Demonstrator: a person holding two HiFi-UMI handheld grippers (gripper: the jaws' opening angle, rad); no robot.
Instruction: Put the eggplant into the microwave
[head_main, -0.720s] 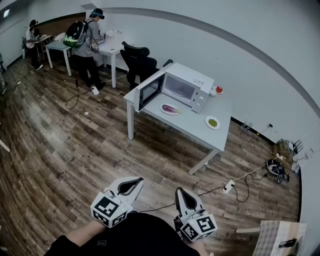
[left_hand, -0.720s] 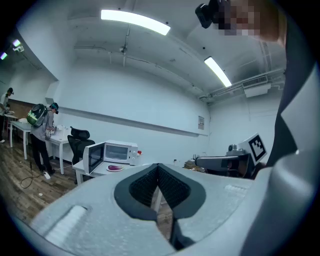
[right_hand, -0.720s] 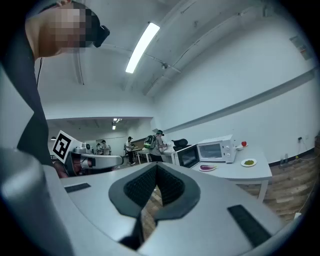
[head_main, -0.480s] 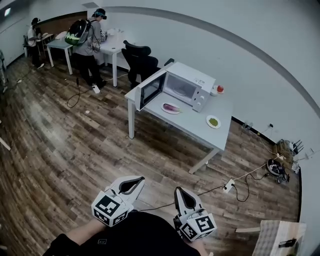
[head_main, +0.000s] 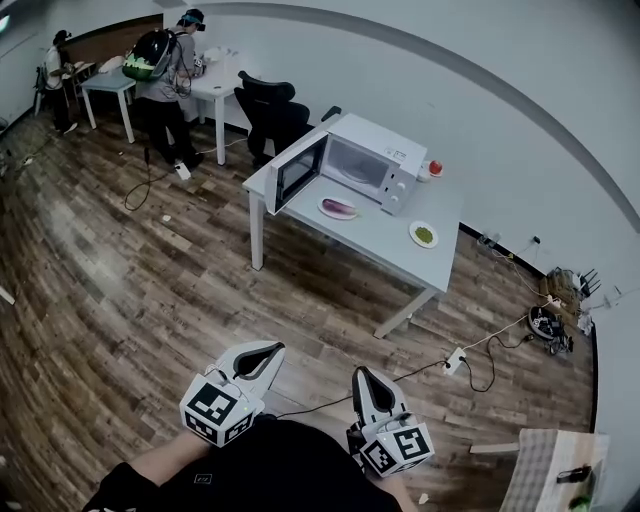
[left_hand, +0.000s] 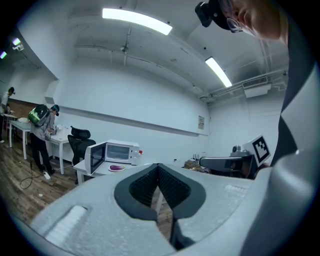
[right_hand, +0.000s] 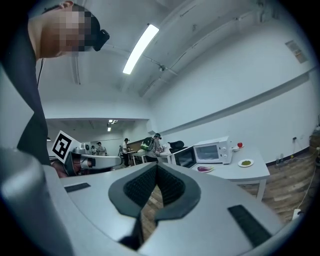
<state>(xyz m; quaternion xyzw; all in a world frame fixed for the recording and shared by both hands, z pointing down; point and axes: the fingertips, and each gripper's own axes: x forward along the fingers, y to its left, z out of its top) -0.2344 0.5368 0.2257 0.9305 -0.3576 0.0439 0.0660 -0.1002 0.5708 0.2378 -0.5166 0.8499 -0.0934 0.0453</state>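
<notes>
L gripper: near edge of scene, left of centre. Jaws pressed together at the tips, nothing between them. R gripper: just right of it, the two not touching. Jaws likewise closed tip to tip, empty. Both point toward the far side, approx level, and are well apart from the table.

Eggplant: purple, lying on a small plate on the table, just on the near side of the microwave and right of its door. Not in the microwave. Door stands wide open, swung out to the left. Microwave sits on the far left part of the table.

Other items on table: 2nd plate w/ a green item, right of the eggplant and near the table's right part. Small red item at the far edge, just right of the microwave.

Surroundings: black chair beyond the table, to its left. Far left, a person w/ green backpack stands at a white desk; a 2nd person further left. Wood floor throughout. Power strip w/ cable lies on the floor right of the grippers, on the near side of the table
</notes>
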